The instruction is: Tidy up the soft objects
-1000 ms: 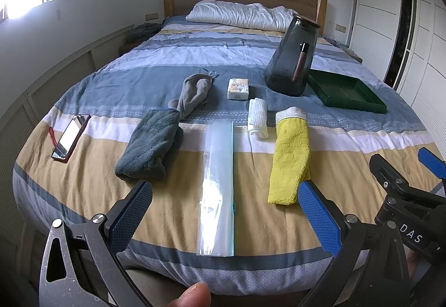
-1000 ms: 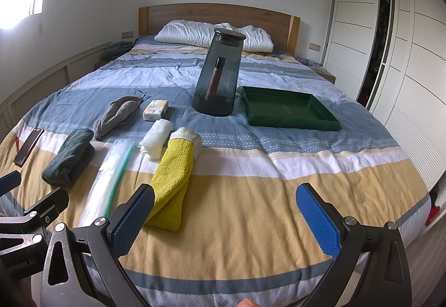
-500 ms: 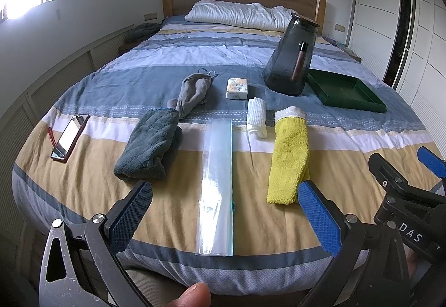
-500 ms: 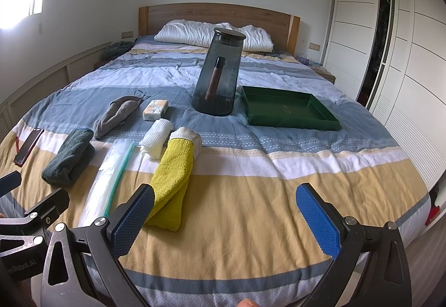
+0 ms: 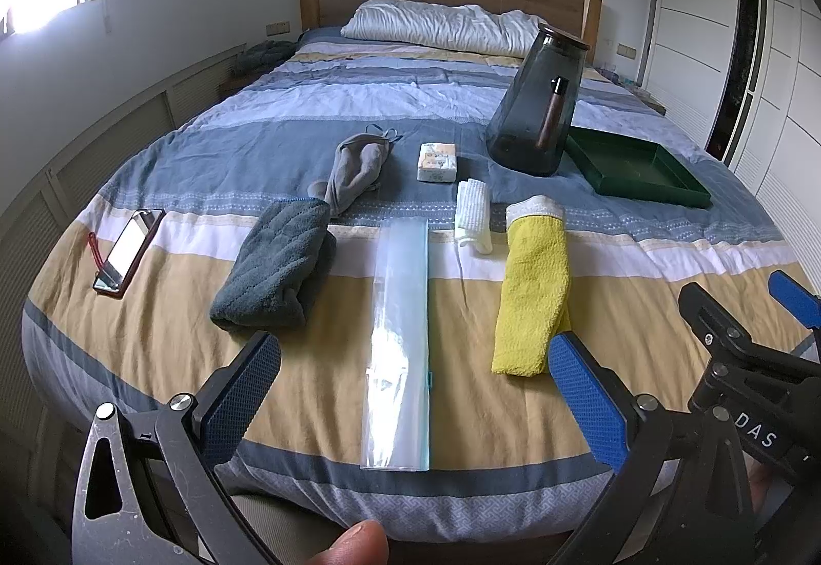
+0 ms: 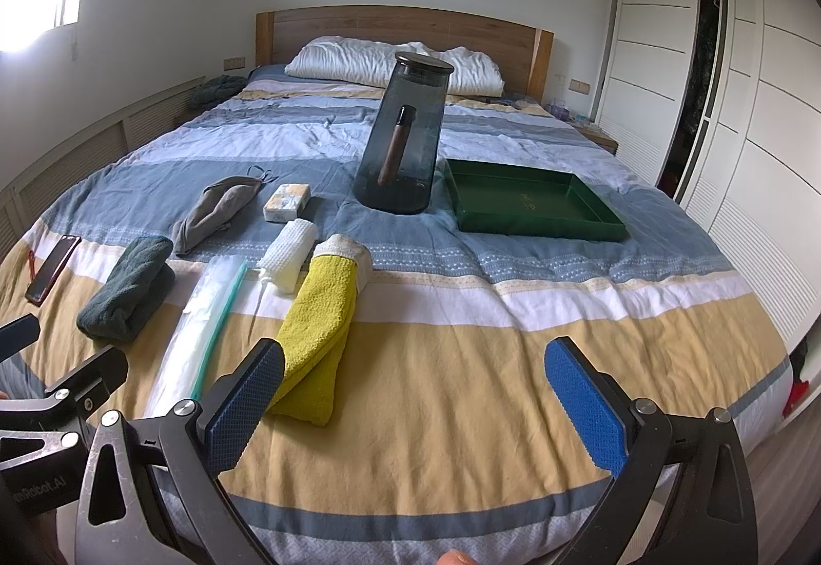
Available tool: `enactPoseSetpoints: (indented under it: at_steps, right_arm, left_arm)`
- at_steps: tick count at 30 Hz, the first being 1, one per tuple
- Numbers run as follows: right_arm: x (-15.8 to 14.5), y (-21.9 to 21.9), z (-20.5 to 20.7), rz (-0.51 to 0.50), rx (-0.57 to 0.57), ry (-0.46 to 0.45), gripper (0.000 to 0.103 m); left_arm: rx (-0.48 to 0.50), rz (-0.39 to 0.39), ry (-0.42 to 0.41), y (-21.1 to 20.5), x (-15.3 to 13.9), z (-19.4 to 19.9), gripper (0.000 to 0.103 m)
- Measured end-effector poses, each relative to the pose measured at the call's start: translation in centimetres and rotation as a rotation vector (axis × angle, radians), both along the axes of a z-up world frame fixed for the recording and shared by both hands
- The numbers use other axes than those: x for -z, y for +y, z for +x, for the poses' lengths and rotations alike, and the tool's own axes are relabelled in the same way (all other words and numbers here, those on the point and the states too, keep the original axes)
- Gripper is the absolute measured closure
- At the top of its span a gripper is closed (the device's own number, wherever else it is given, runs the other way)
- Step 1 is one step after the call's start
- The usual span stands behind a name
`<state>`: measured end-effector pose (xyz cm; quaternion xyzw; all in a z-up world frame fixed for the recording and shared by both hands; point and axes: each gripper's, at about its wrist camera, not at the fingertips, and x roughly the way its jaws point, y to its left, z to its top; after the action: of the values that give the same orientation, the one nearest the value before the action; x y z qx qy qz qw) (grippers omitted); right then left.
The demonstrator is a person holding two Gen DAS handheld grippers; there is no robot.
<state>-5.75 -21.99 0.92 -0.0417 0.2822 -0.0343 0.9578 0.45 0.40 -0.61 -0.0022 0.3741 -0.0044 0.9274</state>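
Soft things lie in a row on the striped bed [image 5: 154, 329]: a folded dark teal towel [image 5: 277, 265] [image 6: 128, 290], a grey cloth face mask [image 5: 356, 170] [image 6: 215, 208], a small white rolled cloth [image 5: 473, 216] [image 6: 288, 254] and a folded yellow cloth [image 5: 533, 288] [image 6: 318, 324]. A long clear zip bag [image 5: 397, 339] [image 6: 202, 324] lies between towel and yellow cloth. My left gripper [image 5: 413, 398] hangs open over the bed's near edge, in front of the bag. My right gripper [image 6: 413, 403] is open too, right of the yellow cloth, holding nothing.
A green tray [image 6: 533, 208] [image 5: 639, 170] sits at the right, beside a dark glass jar [image 6: 403, 139] [image 5: 539, 103] with a brown tube inside. A small tissue pack [image 5: 436, 162] lies near the mask, a phone [image 5: 128, 252] at the left edge. Wardrobe doors [image 6: 744, 77] stand right.
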Motion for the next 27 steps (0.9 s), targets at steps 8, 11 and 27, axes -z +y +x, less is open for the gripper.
enactPoseSetpoints:
  at_steps: [8,11,27]
  right_arm:
    - [0.0,0.0,0.0,0.000,0.000,0.000,0.000]
    - [0.0,0.0,0.0,0.000,-0.001,0.002,0.000]
    - [1.1,2.4,5.4,0.019,-0.044,0.084,0.000]
  left_arm:
    - [-0.008,-0.002,0.002,0.2,-0.1,0.1,0.001]
    - [-0.009,-0.005,0.002,0.3,-0.1,0.1,0.001]
    - [-0.207,0.046,0.028,9.5,1.0,3.1,0.001]
